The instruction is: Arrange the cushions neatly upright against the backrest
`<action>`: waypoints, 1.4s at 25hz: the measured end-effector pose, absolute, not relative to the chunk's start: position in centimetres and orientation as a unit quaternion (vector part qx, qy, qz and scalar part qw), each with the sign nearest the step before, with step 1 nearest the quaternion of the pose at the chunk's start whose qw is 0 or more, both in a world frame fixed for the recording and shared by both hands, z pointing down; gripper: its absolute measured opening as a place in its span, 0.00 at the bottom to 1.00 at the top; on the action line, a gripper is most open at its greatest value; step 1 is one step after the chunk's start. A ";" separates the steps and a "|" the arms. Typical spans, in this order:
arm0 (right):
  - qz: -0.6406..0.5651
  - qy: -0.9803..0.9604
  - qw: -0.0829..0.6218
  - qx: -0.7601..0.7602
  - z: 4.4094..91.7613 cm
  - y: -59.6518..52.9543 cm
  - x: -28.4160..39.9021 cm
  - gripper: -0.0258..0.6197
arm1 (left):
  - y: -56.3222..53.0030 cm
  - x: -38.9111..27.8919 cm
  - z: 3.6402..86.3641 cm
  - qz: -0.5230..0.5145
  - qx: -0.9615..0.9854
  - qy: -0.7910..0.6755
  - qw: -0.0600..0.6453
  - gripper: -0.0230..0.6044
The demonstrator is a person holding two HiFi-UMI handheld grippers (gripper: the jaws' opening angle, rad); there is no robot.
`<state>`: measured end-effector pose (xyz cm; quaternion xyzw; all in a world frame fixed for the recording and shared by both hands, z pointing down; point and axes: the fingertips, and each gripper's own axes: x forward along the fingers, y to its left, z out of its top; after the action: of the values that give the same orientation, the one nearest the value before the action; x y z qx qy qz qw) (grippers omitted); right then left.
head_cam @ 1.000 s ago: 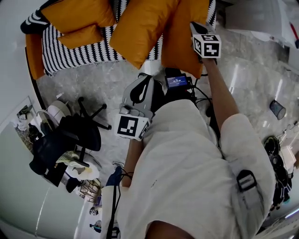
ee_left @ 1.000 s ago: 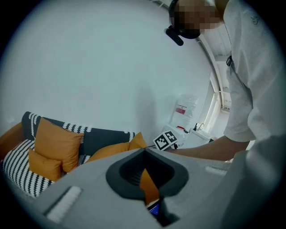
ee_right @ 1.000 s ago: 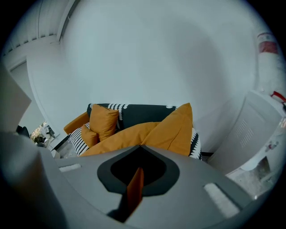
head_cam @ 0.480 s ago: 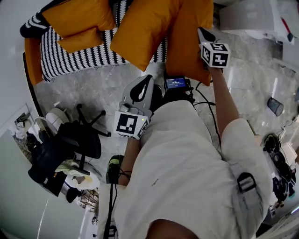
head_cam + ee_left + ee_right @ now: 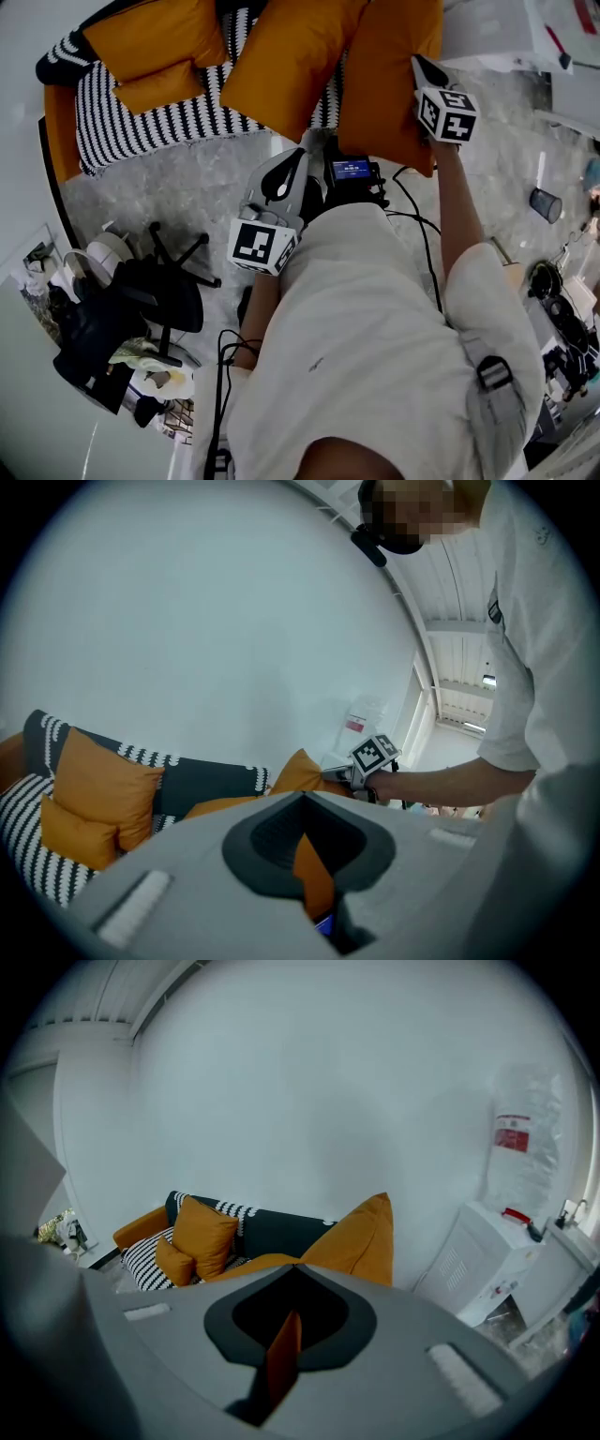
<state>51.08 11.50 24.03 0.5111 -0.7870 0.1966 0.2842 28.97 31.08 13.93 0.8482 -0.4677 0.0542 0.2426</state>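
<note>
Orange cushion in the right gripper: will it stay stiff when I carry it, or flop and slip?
Probably light: the right gripper holds the large orange fabric cushion up by a thin pinch of cloth alone. Likely soft, not rigid, so it may hang and swing from that pinch. The cloth looks smooth, so it could creep out.

**First spotter:** You've open room on the bare striped seat (image 5: 202,117), between the large cushion (image 5: 155,37) and small cushion (image 5: 161,89) at the sofa's left end and the middle cushion (image 5: 286,56) pinched in your left gripper (image 5: 311,878). The grey floor (image 5: 159,178) before the sofa is open as well.

**Second spotter:** Your right is tighter: the right-hand cushion (image 5: 389,75), clamped in your right gripper (image 5: 281,1361), hangs near a white unit (image 5: 480,1260). A black office chair (image 5: 169,281) blocks the floor at your lower left. The orange armrest (image 5: 61,131) closes the seat's far end, and cables (image 5: 410,199) trail just before you.
</note>
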 end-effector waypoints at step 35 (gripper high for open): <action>0.116 -0.900 0.203 0.367 11.6 15.8 23.0 0.08 | 41.0 9.2 10.5 -0.008 0.778 -0.600 0.187 0.04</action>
<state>23.01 15.82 11.58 0.3674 -0.9003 0.1158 0.2027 9.25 40.96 10.48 0.7781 -0.5996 -0.0076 0.1871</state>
